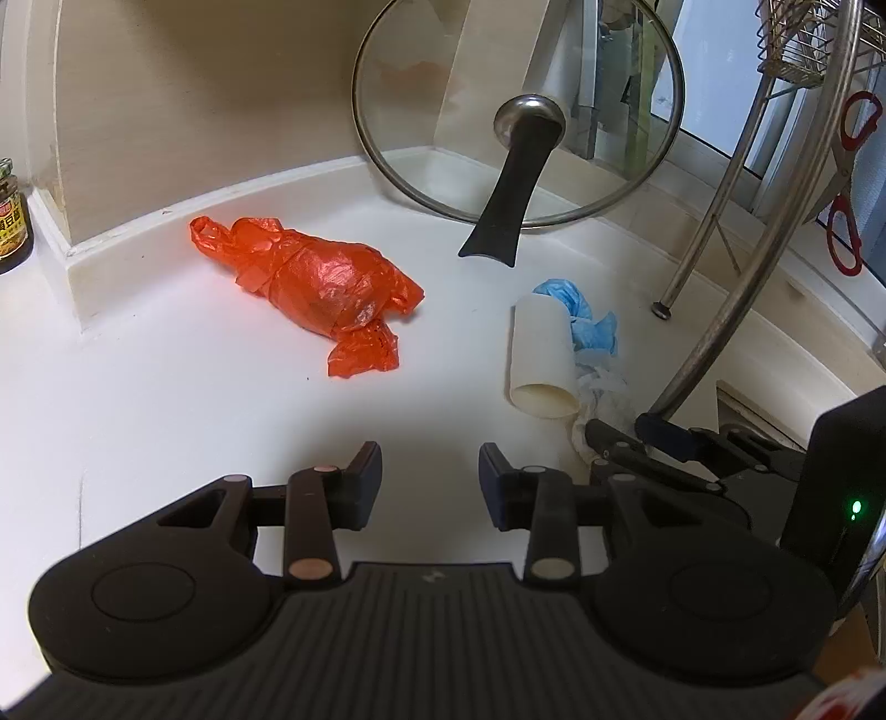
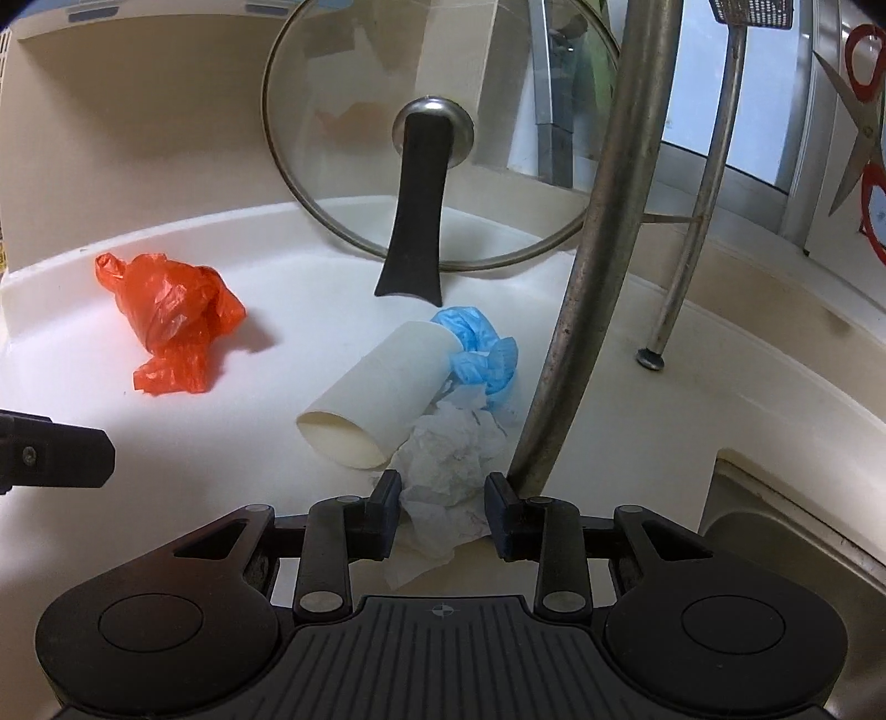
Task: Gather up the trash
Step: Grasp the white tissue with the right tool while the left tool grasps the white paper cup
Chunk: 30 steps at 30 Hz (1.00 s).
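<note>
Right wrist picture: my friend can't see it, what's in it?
The right gripper hangs open around a crumpled tissue on a white counter. Behind lie a paper cup, blue plastic, an orange bag and a leaning glass lid.

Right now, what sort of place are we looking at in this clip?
Most likely a home kitchen counter beside a sink. A glass pan lid leans against the wall, a steel sink basin shows at the right edge, and red-handled scissors hang by a metal rack.

White counter (image 1: pixel 166 387) bears orange bag (image 1: pixel 310 277), paper cup (image 1: pixel 540 354), perhaps tissue (image 2: pixel 448 459).
</note>
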{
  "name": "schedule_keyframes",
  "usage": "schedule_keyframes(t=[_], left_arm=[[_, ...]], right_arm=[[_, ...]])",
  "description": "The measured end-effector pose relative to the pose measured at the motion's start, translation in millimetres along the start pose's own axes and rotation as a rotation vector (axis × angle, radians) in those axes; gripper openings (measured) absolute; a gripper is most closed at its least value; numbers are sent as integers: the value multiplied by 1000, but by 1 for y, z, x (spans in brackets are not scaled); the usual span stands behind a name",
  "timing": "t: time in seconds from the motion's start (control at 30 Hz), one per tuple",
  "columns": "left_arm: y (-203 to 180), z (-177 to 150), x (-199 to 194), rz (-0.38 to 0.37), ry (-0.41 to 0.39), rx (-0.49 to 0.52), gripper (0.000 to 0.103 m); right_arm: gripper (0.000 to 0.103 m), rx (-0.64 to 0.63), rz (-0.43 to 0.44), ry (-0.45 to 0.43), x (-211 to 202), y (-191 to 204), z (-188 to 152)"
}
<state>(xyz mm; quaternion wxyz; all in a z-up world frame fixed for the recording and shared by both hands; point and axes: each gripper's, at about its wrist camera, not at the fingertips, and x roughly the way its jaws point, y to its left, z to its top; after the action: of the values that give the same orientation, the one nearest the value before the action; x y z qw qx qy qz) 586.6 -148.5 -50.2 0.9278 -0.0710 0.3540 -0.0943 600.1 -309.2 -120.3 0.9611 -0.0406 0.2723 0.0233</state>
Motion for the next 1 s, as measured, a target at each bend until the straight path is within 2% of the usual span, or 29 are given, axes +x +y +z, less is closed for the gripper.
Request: schedule_keyframes(t=[0.27,0.4,0.47,0.5,0.53,0.73,1.0], left_arm=[[1,0,0,3,4,-2,34],[0,1,-1,0,0,3,34],[0,1,0,-3,0,3,34],[0,1,0,-3,0,2,34],[0,1,0,-4,1,2,34],[-3,3,3,-15,-1,13,34],[-19,8,12,-75,0,62,34]], right_arm=[[35,-61,-30,-13,0,8,-4],[32,-51,-22,-16,1,6,-5],[27,-42,-3,-15,1,4,-5],[17,-40,8,-16,0,3,-5],[14,-41,31,-13,-1,3,-5],[11,43,97,-21,-12,-14,-2],[11,163,253,-98,-65,-47,5]])
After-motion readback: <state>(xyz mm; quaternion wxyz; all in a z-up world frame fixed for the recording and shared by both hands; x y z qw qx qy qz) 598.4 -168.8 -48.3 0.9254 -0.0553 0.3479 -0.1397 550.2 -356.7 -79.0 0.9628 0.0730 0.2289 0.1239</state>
